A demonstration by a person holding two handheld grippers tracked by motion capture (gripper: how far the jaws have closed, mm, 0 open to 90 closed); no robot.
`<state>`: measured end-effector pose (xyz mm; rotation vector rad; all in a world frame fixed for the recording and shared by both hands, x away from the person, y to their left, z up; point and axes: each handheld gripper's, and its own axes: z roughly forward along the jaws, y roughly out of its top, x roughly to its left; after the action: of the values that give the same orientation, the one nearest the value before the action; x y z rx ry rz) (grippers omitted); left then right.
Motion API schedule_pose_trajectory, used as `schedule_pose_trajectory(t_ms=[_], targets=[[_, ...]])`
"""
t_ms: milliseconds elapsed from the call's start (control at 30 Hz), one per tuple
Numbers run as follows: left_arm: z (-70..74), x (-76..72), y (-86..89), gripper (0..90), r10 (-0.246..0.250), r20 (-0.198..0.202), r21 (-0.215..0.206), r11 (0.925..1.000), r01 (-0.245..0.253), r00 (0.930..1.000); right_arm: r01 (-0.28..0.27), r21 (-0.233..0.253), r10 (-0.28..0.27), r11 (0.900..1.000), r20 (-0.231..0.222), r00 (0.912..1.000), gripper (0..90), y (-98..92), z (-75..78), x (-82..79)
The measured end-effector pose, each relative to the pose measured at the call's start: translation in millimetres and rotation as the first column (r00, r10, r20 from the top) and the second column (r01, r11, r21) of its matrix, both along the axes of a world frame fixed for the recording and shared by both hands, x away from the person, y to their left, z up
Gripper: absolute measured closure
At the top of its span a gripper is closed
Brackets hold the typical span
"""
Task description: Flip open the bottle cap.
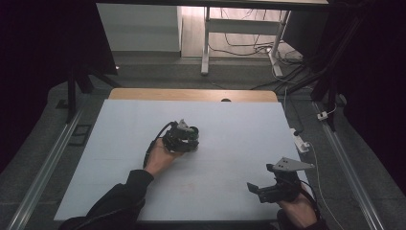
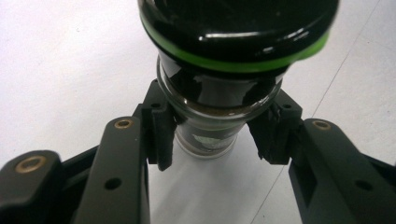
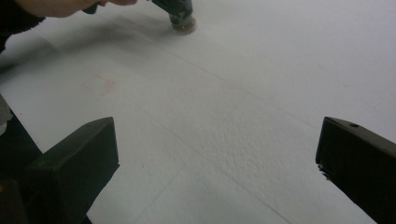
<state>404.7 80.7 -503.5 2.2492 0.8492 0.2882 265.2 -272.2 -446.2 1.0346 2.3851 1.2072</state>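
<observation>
A small glass jar (image 2: 215, 116) with a black lid and a green ring under the lid sits between my left gripper's pads (image 2: 161, 135), which press on its sides below the lid. Its base rests on the white table sheet (image 1: 230, 129). In the high view the left gripper (image 1: 189, 139) is at the middle of the sheet with the jar (image 1: 193, 142) at its tip. The right gripper view shows the jar's base (image 3: 183, 25) far off. My right gripper (image 1: 253, 188) hovers near the front right edge, open, its jaws wide apart over bare sheet (image 3: 217, 163).
A faint pink stain (image 3: 100, 84) marks the sheet between the two grippers. A wooden table edge (image 1: 191, 94) runs along the back. A white power strip (image 1: 300, 143) and cables lie off the right side. Metal rails flank the table.
</observation>
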Motion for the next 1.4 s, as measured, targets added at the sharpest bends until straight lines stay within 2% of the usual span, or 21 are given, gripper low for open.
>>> schedule_pose_trajectory(t_ms=[200,367,600,767,967,1100,1333,1400], targets=[[-0.2,-0.1,0.1,53.8,-0.001,0.002,0.0,1.0,0.001,1.0,-0.028,0.022,0.028,0.999,0.007,0.9996,0.0,6.8,0.8,4.9],[-0.9,-0.7,0.2,53.8,0.002,0.007,-0.004,1.0,-0.002,1.0,-0.05,0.062,0.049,0.997,0.009,0.9987,0.0,18.0,5.2,9.7],[-1.0,-0.7,0.2,53.8,0.002,0.007,-0.004,1.0,-0.002,1.0,-0.046,0.107,0.045,0.993,0.014,0.9989,0.0,30.9,12.2,21.6],[-1.2,-0.8,0.2,53.8,0.002,0.008,-0.006,1.0,-0.002,1.0,-0.051,0.139,0.052,0.989,-0.007,0.9986,0.0,39.0,15.3,31.8],[-1.1,-0.6,0.2,53.8,0.002,0.008,-0.005,1.0,-0.002,1.0,-0.063,0.121,0.063,0.991,0.003,0.998,0.0,48.2,15.1,39.9],[-1.3,-0.7,0.2,53.8,0.001,0.009,-0.006,1.0,-0.001,1.0,-0.094,0.078,0.093,0.993,0.018,0.9955,0.0,61.0,14.7,45.8],[-1.0,-0.8,-0.1,53.8,0.002,0.009,-0.002,1.0,-0.002,1.0,-0.119,0.045,0.119,0.992,-0.002,0.9929,0.0,77.8,13.5,55.8],[-1.0,-0.8,-0.1,53.8,0.002,0.009,-0.001,1.0,-0.002,1.0,-0.12,0.013,0.12,0.993,0.007,0.9927,0.0,86.9,12.2,61.1]])
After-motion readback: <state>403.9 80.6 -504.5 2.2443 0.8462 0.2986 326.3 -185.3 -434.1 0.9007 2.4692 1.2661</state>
